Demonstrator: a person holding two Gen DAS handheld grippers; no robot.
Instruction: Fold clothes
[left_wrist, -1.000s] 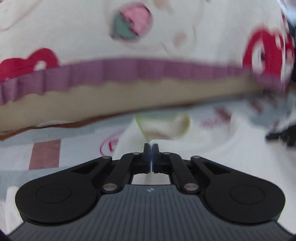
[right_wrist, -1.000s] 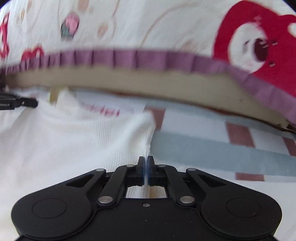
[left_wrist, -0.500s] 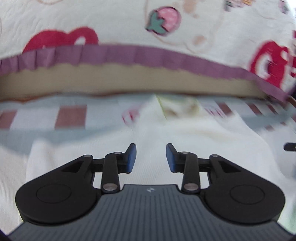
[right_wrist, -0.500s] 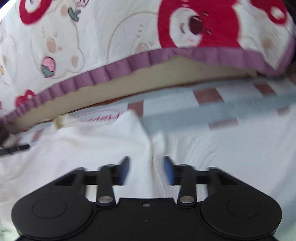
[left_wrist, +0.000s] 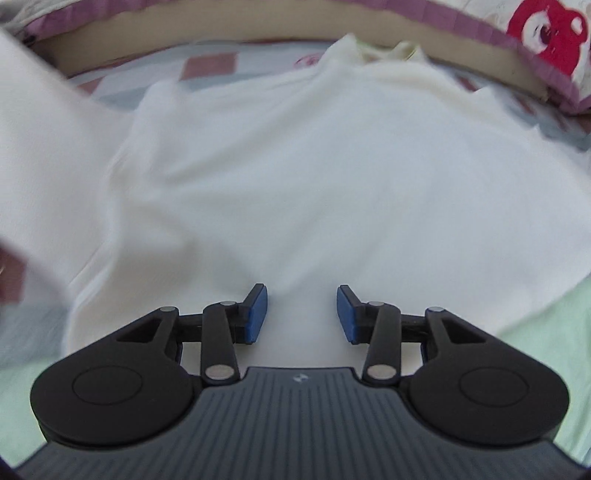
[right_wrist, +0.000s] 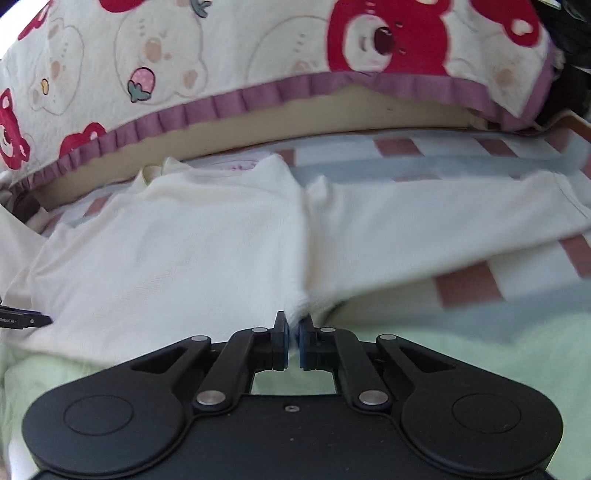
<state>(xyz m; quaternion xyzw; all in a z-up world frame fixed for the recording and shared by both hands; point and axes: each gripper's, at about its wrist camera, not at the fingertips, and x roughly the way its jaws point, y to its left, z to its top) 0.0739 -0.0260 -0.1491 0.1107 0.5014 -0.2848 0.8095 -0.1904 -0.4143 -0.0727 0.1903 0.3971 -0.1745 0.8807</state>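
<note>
Right now the left gripper (left_wrist: 301, 314) is spread wide, blue pads (left_wrist: 256, 314) well apart, nothing between them, hovering over the lower middle of the white garment (left_wrist: 332, 166). That garment fills the left wrist view from about nine o'clock across to three, its collar end bunched up at twelve against the tan mattress edge (left_wrist: 221, 26). A blurred white sleeve (left_wrist: 44, 166) sweeps across the ten o'clock side, too smeared to say how it lies.

Over on the right wrist view, the right gripper (right_wrist: 291, 341) is pinched down on the white garment (right_wrist: 166, 258), jaws nearly together, a small tuft of cloth caught between the blue pads (right_wrist: 283, 345) at the armpit corner where the body meets the other sleeve (right_wrist: 443, 221). That sleeve stretches out toward three o'clock, lying flat on the checked sheet (right_wrist: 461, 284) of pink, white and grey-blue squares. A pale green blanket (right_wrist: 461, 354) runs along the near edge beneath the gripper.

At twelve o'clock sits the bear-print quilt (right_wrist: 221, 55) with its purple ruffle (right_wrist: 221, 107), red bears and a strawberry on cream. At nine o'clock, the tip of the left gripper (right_wrist: 26, 320) just pokes in at the garment's edge.
</note>
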